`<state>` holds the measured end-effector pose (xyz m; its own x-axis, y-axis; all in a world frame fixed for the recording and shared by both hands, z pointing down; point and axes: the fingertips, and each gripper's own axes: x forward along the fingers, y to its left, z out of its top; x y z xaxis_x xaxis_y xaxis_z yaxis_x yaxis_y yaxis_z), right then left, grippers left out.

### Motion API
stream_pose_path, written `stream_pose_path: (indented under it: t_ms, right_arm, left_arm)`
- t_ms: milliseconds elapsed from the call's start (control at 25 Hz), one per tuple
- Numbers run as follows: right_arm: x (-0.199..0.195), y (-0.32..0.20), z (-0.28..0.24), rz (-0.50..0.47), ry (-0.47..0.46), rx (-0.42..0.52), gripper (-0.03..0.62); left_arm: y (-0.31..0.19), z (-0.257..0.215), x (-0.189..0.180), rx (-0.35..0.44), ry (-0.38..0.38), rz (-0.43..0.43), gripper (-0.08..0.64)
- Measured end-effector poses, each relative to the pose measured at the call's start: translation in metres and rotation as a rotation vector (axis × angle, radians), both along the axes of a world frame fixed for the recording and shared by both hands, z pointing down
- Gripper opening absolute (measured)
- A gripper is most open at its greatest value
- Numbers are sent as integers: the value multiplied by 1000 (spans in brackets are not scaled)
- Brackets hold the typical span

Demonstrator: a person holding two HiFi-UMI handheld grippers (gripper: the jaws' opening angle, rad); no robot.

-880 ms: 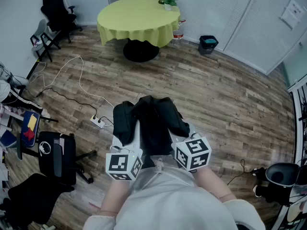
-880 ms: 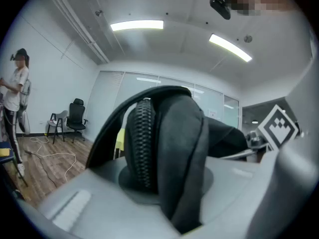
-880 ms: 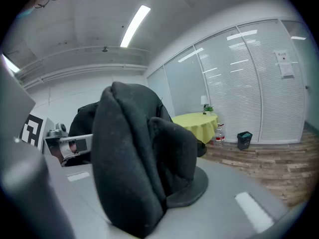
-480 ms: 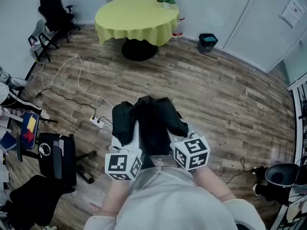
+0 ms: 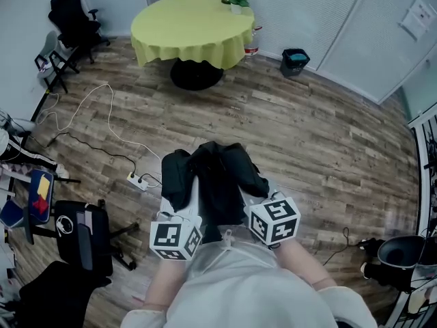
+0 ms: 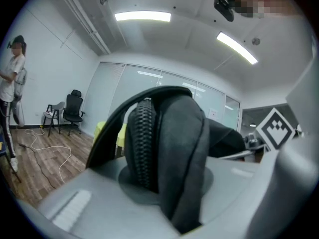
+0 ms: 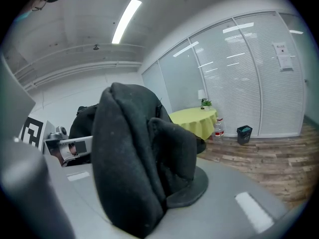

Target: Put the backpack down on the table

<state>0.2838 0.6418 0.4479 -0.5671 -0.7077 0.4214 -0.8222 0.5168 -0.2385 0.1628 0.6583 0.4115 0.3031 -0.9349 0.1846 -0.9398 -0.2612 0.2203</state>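
Frankly, my left gripper (image 6: 169, 178) and right gripper (image 7: 149, 183) clamp mere folds of the black fabric backpack (image 5: 215, 176); they may slip before the yellow-clothed round table (image 5: 184, 26).

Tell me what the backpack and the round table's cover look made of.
Backpack: black woven fabric, probably synthetic, with a matte finish. It folds softly and has a coiled zipper. Table cover: thin yellow-green cloth, matte. Its edge hangs in soft folds.

Backpack (image 5: 217, 183) underside out of sight
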Motion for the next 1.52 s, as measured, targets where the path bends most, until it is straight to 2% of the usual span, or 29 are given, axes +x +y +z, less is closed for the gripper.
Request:
stream_pose_path:
  t_ms: [240, 560, 960, 1240, 1520]
  right_arm:
    - [-35, -57, 5, 22, 15, -13, 64]
    - [-98, -137, -7, 55, 6, -14, 64]
    - [-163, -200, -18, 59, 11, -13, 64]
    - [-180, -240, -6, 44, 18, -28, 64]
    - [-170, -313, -4, 1, -16, -10, 64]
  left_arm:
    - [-62, 4, -34, -10, -1, 33, 29]
    - [-148, -7, -96, -2, -5, 88, 29]
    - [-212, -19, -159, -2, -10, 107, 29]
    - [-250, -6, -176, -18, -10, 87, 29]
    - [-313, -8, -168, -6, -24, 34, 29]
